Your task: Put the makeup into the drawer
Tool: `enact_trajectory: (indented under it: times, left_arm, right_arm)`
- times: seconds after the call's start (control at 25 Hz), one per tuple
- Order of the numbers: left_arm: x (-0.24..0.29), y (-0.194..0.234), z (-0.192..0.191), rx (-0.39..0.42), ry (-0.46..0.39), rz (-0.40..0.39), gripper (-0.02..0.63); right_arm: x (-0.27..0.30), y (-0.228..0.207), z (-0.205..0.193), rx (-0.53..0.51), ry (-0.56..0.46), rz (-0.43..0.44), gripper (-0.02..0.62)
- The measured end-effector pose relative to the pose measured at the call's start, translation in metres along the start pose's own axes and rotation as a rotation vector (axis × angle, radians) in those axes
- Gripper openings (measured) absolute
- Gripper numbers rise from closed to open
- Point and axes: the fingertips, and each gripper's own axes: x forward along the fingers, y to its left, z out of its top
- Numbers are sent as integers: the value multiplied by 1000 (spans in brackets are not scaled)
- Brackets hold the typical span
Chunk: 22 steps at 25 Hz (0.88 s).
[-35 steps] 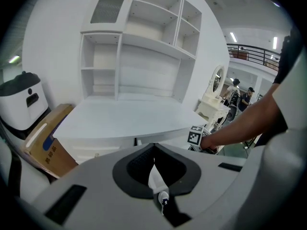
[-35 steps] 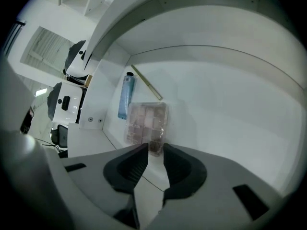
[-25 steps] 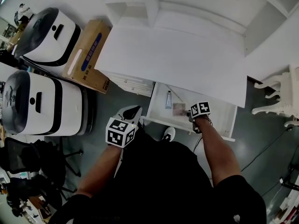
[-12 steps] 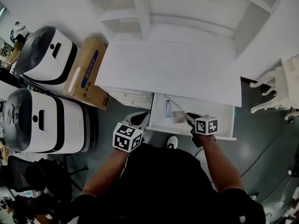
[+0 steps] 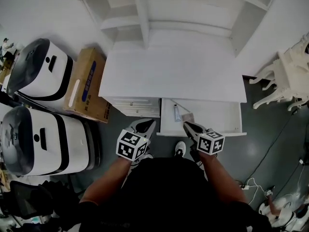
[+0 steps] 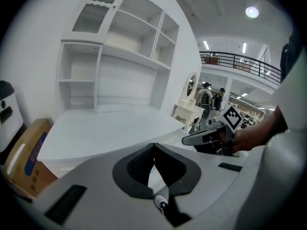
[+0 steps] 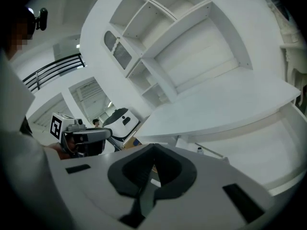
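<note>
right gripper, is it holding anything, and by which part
Nothing: the right gripper's jaws have just closed empty, and the tube lies in the drawer.

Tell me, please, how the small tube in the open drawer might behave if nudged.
The tube looks small and slim, so probably light. Lying flat on the smooth drawer floor, it may slide or roll rather than tip.

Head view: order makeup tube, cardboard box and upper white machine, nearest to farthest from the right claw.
From the right claw, whose jaws just closed on nothing:
1. Makeup tube, in the drawer ahead.
2. Cardboard box, on the floor left.
3. Upper white machine, far left.
</note>
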Motion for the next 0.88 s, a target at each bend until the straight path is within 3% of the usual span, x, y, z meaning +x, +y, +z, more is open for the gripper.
enact_trajectory:
  times: [0.36, 0.68, 0.88]
  left_arm:
    - [-41, -14, -34, 39, 12, -141, 11]
    - [-60, -18, -60, 65, 38, -235, 11]
    - [-65, -29, -63, 87, 44, -268, 11]
  right_arm:
    - [-16, 65, -30, -25, -103, -83, 29]
    - [-39, 82, -72, 49, -151, -198, 28]
    - [-53, 86, -74, 58, -186, -229, 28]
